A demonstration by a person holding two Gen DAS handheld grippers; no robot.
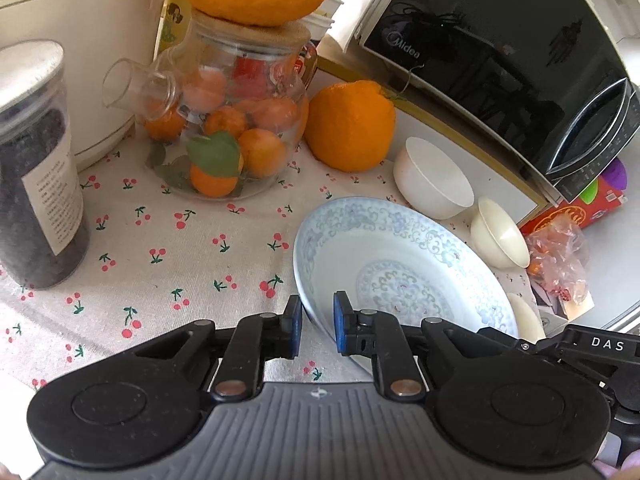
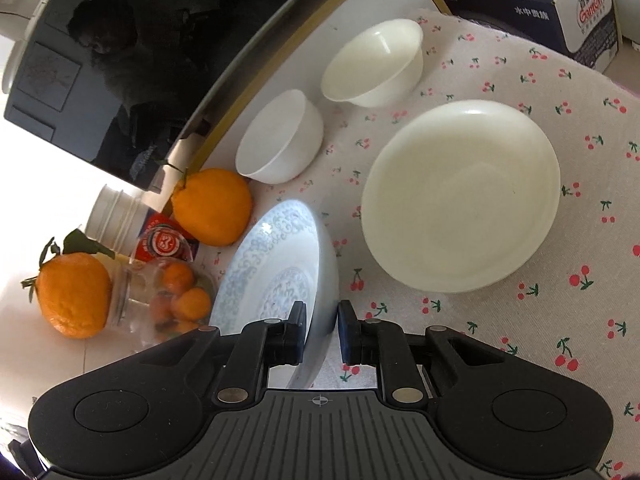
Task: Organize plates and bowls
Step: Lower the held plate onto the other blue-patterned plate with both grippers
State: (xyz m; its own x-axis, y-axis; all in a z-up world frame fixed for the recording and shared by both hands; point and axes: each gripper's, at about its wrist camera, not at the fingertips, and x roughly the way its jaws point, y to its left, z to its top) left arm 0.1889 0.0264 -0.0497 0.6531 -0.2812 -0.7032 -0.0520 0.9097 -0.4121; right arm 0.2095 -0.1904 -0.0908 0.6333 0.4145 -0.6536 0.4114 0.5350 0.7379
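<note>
Currently both grippers are clamping the same blue-and-white patterned ceramic plate (image 2: 276, 264) by opposite rim edges. The left gripper (image 1: 317, 326) is pinching the rim with jaws nearly closed; the right gripper (image 2: 322, 330) is doing likewise on the other side. The plate is tilting, apparently off the cherry-print tablecloth (image 2: 540, 320), near the table's middle. Two-sided grip is likely keeping the wide, slippery plate from swinging.

The plain cream round plate (image 2: 460, 196) is lying flat just beside it, toward the right edge, probably the stacking target. The two white ceramic bowls (image 2: 280, 140) (image 2: 374, 62) are sitting at the table's back edge against the black glass-door microwave (image 1: 500, 60), apart from each other and not yet nested.

Readable text: "Midea" on the microwave door, "DAS" on the right gripper's body in the left view, "Ganten" on the dark blue cardboard box (image 2: 560, 12) at the far corner. The dark jar's label (image 1: 52, 208) is too blurred to read.
</note>
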